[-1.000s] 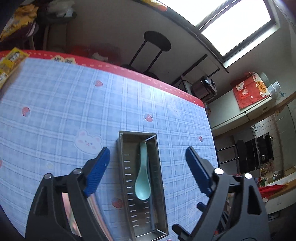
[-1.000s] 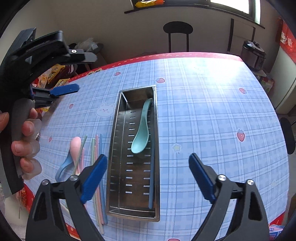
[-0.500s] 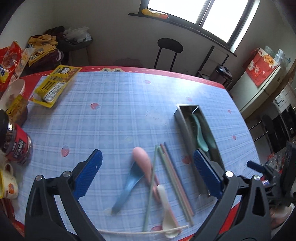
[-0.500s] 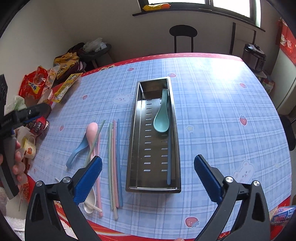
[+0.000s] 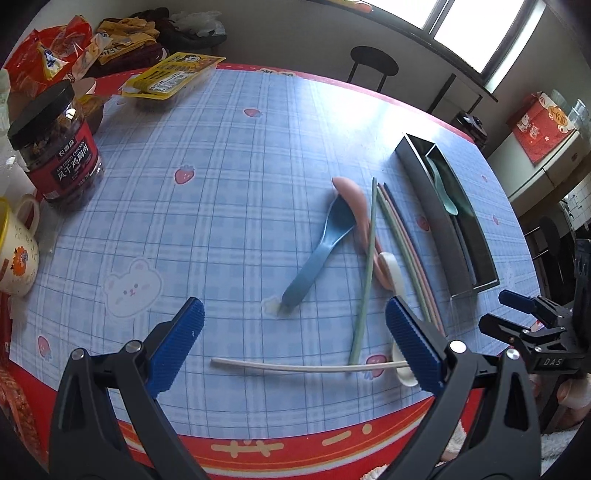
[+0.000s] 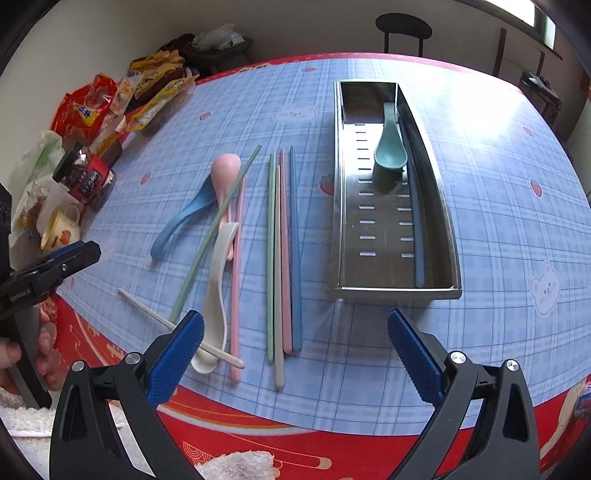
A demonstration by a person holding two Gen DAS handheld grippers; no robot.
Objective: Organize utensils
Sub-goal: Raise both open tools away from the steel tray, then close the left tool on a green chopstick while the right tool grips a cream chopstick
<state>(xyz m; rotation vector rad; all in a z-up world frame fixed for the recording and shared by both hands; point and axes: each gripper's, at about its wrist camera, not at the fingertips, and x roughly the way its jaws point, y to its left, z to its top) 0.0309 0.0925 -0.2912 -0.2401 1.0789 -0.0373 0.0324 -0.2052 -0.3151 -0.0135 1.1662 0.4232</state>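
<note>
A steel utensil tray (image 6: 340,236) (image 5: 439,218) lies on the blue checked tablecloth and holds a teal spoon (image 6: 388,149) (image 5: 441,184) and a blue chopstick (image 6: 419,236). Left of it lie loose pink, green, cream and blue chopsticks (image 6: 280,251) (image 5: 400,240), a blue spoon (image 6: 181,218) (image 5: 319,247), a pink spoon (image 6: 224,170) (image 5: 352,195) and a cream spoon (image 6: 218,280). My left gripper (image 5: 293,343) is open and empty above the near table edge. My right gripper (image 6: 295,354) is open and empty, in front of the tray and chopsticks.
A red-labelled jar (image 5: 55,144), a cream mug (image 5: 14,254) and snack packets (image 5: 173,75) stand along the table's left side. A black stool (image 6: 402,27) stands beyond the far edge. The table's red border (image 6: 295,432) runs close below both grippers.
Both grippers have pulled back from the tray toward the near table edge. The left view has swung left from the tray to the loose utensils. Both stay open.
</note>
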